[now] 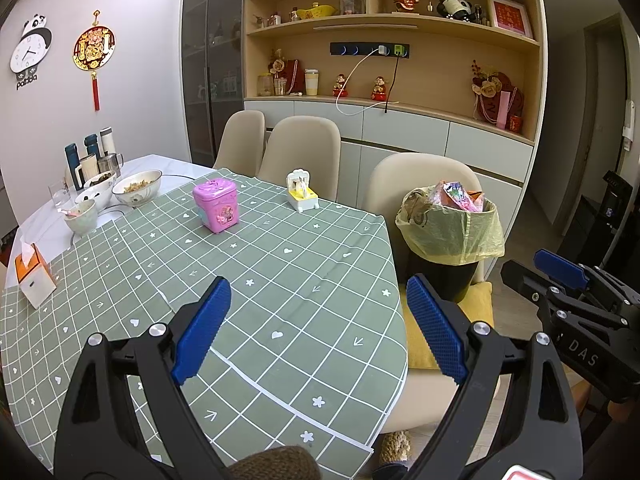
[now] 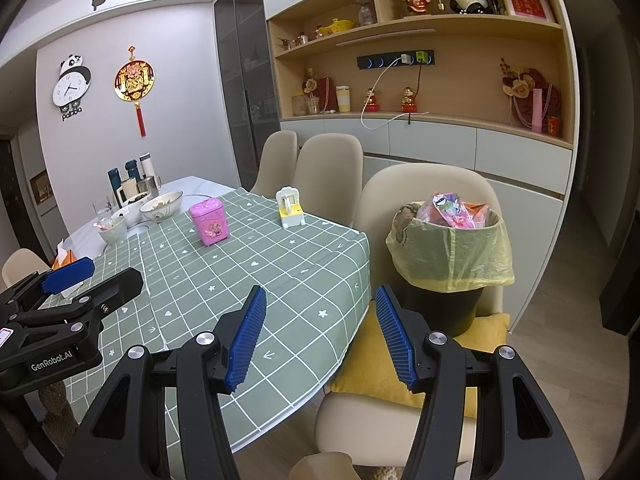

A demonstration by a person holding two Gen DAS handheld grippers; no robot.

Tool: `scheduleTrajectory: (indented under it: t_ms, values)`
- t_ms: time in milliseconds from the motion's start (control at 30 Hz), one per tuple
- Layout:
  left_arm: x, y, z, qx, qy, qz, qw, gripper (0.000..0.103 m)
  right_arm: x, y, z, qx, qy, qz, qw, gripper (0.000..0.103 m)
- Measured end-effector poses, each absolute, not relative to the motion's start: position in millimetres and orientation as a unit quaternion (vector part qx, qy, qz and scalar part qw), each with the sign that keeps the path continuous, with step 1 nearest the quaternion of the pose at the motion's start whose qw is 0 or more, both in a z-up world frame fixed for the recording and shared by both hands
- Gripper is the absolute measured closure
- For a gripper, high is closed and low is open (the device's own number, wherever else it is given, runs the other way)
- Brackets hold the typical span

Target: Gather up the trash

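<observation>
Left wrist view looks over a table draped in a green checked cloth (image 1: pixel 280 280), with the left gripper (image 1: pixel 320 328) held above its near edge, blue ribbed pads spread wide apart and nothing between them. Right wrist view shows the right gripper (image 2: pixel 320 336) likewise wide open and empty, poised where the cloth's edge meets a beige chair with a yellow cushion (image 2: pixel 372 376).

On that cushion stands the black bin lined with a yellowish plastic bag (image 2: pixel 448 256), already stuffed with pink and orange wrappers (image 2: pixel 452 210) that rise above the rim. No loose litter shows on the cloth; the only things there are a pink lidded toy box (image 1: pixel 218 206) and a small white and yellow toy (image 1: pixel 302 194), both well away from either gripper, while bowls of leftovers (image 1: pixel 136 188) and an orange tissue box (image 1: pixel 34 276) sit further left.

My judgement is that the collecting is either done or about to turn to the bag itself. If the liner is to be gathered, the sound approach is to take each gripper to opposite sides of the folded-over rim, pinch only the thin film rather than the bin wall, and draw the edges inward before lifting, so the heaped wrappers do not spill onto the cushion. Lifting straight up would also keep the bin from tipping off the soft seat
</observation>
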State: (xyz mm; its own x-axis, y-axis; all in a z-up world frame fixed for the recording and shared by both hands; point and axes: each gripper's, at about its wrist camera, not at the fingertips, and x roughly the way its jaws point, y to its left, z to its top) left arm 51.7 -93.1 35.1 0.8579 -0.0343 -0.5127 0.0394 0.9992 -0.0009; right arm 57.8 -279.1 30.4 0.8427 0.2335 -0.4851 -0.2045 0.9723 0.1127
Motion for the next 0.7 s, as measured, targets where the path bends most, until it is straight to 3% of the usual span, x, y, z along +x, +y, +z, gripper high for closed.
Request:
scheduleTrajectory:
  t_ms: [700]
  values:
    - [58.6, -80.8, 31.1, -0.002, 0.275, -0.015, 0.961, 0.018, 59.2, -270.4, 29.7, 0.024, 0.259, 0.12, 0.958, 0.049]
